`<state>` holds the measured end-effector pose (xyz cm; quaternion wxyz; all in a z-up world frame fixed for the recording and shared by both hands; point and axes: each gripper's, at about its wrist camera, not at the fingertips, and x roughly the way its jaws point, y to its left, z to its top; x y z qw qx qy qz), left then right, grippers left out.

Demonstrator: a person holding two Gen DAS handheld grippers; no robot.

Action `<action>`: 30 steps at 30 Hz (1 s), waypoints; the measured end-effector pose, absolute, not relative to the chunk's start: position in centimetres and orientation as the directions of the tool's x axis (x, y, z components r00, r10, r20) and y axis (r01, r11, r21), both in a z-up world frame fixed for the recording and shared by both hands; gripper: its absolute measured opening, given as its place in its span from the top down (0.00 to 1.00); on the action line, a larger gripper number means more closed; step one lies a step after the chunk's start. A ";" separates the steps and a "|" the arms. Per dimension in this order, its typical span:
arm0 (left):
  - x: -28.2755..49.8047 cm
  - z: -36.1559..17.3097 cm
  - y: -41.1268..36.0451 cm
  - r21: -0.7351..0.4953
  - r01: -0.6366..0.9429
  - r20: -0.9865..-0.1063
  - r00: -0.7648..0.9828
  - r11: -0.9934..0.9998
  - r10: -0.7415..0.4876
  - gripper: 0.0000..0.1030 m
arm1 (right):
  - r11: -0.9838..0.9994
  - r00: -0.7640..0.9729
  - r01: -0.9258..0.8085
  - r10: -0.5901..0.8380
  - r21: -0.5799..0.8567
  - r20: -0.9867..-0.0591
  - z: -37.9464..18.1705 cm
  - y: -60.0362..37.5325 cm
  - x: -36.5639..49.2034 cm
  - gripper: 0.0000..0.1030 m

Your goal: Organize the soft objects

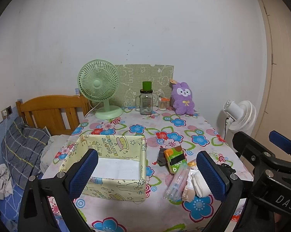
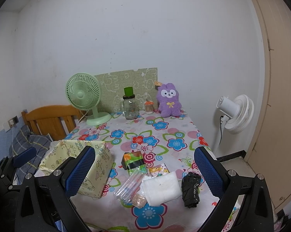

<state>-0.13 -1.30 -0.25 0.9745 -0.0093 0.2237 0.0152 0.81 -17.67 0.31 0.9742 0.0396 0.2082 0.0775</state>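
Observation:
A yellow cartoon-print fabric box [image 1: 114,166] [image 2: 77,166] stands empty on the left of the floral table. To its right lie a green tissue pack [image 1: 174,159] [image 2: 134,162], a grey cloth [image 1: 161,156], a clear packet of pens [image 2: 129,187], a folded white cloth [image 2: 161,187], a small cartoon tissue pack [image 2: 159,169] and a rolled black bag [image 2: 190,188]. My left gripper [image 1: 149,174] hovers open above the box's near right part. My right gripper [image 2: 145,174] hangs open over the pile. The right gripper [image 1: 271,154] also shows in the left wrist view.
At the table's back stand a green desk fan [image 1: 100,89], a glass jar with a green cup [image 1: 146,101], a small toothpick jar [image 1: 162,104] and a purple plush rabbit [image 1: 183,98]. A bed with a wooden headboard [image 1: 50,112] lies left; a white floor fan [image 2: 235,114] stands right.

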 end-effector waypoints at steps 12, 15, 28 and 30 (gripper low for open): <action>-0.1 -0.2 -1.4 -0.012 -0.024 -0.438 0.899 1.000 0.017 0.01 | 0.985 0.902 -0.135 0.167 0.109 -0.399 0.3 -17.7 0.8 0.00; -0.1 -0.1 -1.6 -0.007 -0.019 -0.436 0.900 1.000 0.014 0.01 | 0.985 0.901 -0.136 0.168 0.108 -0.399 0.3 -17.7 0.8 0.00; 0.4 -0.3 -2.1 -0.006 -0.009 -0.441 0.897 1.000 0.006 0.06 | 0.985 0.902 -0.133 0.166 0.107 -0.399 0.1 -17.7 0.8 0.00; 0.6 -0.5 -2.3 -0.005 -0.006 -0.446 0.895 1.000 0.003 0.07 | 0.985 0.900 -0.133 0.165 0.107 -0.403 0.0 -17.7 1.0 0.00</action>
